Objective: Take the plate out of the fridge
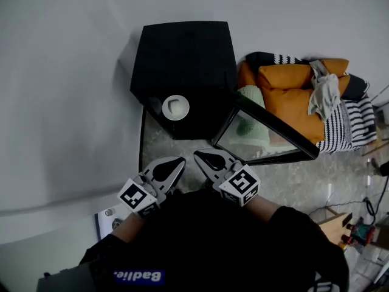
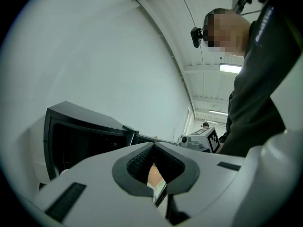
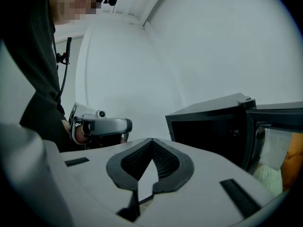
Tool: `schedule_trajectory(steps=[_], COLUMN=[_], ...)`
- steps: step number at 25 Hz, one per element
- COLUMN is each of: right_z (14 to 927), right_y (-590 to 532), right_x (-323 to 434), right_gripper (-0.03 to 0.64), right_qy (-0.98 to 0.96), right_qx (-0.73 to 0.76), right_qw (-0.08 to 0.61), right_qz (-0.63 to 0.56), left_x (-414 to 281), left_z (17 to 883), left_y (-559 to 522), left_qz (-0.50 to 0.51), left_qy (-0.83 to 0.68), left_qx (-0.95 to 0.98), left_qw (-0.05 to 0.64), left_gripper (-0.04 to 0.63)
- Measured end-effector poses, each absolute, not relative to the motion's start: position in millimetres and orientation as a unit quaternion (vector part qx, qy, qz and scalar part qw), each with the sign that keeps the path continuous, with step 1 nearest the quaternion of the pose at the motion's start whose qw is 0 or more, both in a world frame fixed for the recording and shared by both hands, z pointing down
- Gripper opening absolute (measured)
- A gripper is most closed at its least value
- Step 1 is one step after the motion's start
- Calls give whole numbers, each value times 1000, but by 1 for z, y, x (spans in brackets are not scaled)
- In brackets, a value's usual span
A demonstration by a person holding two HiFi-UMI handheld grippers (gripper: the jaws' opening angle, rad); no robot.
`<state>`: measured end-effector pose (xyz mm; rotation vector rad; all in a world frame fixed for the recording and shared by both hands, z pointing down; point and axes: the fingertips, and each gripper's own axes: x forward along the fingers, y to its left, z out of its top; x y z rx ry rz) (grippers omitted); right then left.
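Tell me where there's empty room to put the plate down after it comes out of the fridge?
The fridge top is bare. So is the floor strip just in front of its open side, and the floor below the open door. The sofa is crowded, piled with cushions and clothes.

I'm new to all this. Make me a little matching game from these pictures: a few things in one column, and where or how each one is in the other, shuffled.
Things:
1. white round plate
2. glass fridge door
3. orange cushion
4. left claw

Places or states:
A. shut, holding nothing
B. swung wide open
C. inside the black box-shaped fridge
D. lying next to striped black-and-white fabric

Pairs: 1-C, 2-B, 3-D, 4-A
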<state>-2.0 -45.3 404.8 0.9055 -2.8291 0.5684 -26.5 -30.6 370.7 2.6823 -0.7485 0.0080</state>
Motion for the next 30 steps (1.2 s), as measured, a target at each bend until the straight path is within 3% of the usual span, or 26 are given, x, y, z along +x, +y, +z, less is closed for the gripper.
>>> schedule_trajectory(steps=[13, 30], right_z=[420, 441], right_y=[-62, -102], right_x=[1, -52], right_gripper=[6, 6], right_qy=[-934, -913], right_qx=[288, 344], right_qw=[68, 94], right_qz=[198, 198], left_x=[-27, -100], left_z=[377, 364], left_y=[-44, -77], left_qz=[-5, -9], left_qy=[-286, -256], left_qx=[941, 951], left_qw=[180, 170], left_gripper=[8, 8])
